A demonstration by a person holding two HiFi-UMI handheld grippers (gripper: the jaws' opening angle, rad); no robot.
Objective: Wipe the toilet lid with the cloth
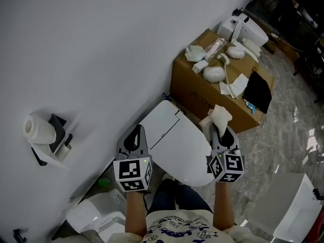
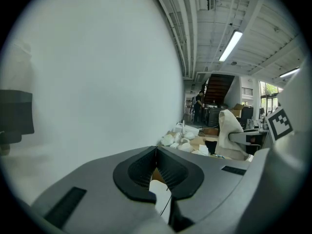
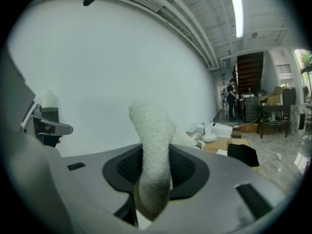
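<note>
One white toilet lid [image 1: 174,146], lower centre, flanked by two tools. Left gripper [image 1: 134,134]: jaws closed together, nothing between them. Right gripper [image 1: 221,130]: jaws clamped on one white cloth [image 1: 218,116].

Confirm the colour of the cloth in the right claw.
White cloth; shows best in the right gripper view.

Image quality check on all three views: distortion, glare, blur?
Head view: even light, sharp; the white toilet lid shows almost no texture. Left gripper view: strong fisheye, black corners, bowed ceiling lines, and the strip light blows out. Right gripper view: same fisheye; the cloth clamped in the right claw fills the centre close to the lens, its lower end in shadow.
</note>
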